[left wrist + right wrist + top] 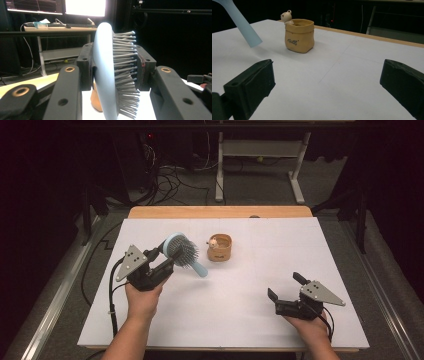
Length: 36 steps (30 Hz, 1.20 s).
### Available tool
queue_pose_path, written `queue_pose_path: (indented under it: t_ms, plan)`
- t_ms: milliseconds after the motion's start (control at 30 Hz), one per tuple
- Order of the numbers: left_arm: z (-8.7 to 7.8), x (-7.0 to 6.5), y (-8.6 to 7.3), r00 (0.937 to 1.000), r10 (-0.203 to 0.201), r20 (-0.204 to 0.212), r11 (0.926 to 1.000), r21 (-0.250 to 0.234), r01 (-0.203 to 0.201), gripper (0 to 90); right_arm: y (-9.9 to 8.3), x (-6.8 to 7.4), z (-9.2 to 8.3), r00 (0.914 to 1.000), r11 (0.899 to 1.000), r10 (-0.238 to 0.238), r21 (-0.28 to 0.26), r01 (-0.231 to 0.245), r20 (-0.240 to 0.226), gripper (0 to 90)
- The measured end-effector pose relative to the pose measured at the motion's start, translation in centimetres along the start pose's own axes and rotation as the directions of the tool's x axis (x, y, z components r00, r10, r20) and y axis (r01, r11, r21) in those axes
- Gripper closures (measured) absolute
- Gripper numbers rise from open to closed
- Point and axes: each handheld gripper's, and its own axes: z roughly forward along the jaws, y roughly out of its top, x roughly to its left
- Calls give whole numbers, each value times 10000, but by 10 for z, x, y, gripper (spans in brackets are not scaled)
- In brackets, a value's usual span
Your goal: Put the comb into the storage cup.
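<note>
Blue hairbrush (pixel 183 252) lifted in left claw (pixel 165 257), pot (pixel 220 247) near, right claw (pixel 286 286) wide over bare sheet (pixel 240 295)

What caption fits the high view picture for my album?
Left hand-held gripper lifts a blue hairbrush near the bear pot; right hand-held gripper waits open.

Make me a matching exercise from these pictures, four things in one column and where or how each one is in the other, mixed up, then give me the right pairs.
Column one:
1. hairbrush
2. pouch-shaped pot
3. left tool
4. right tool

Column two:
A. jaws wide apart, nothing between them
B. standing on the white table, a small bear figure at its rim
C. held off the table, handle slanting down toward the pot
D. shut on the brush head

Pairs: 1-C, 2-B, 3-D, 4-A
</note>
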Motion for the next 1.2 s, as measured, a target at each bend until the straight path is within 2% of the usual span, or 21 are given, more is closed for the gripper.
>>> queue_pose_path:
  t_ms: [333,700,967,1200]
  plan:
    - [6,-4,7,9999,6,131,9995,-327,-1,587,0,-2,-2,9999,9999,139,-91,-138,88,0]
    - [13,-7,20,9995,189,244,9980,-608,-174,587,1,-2,-2,9999,9998,99,-158,-97,129,0]
    - [25,-13,34,9987,404,304,9964,-754,-380,587,1,-2,-3,9998,9997,139,-196,-137,105,0]
    - [40,-13,40,9987,450,260,9964,-728,-430,587,1,-2,-2,9999,9996,151,-220,-149,60,0]
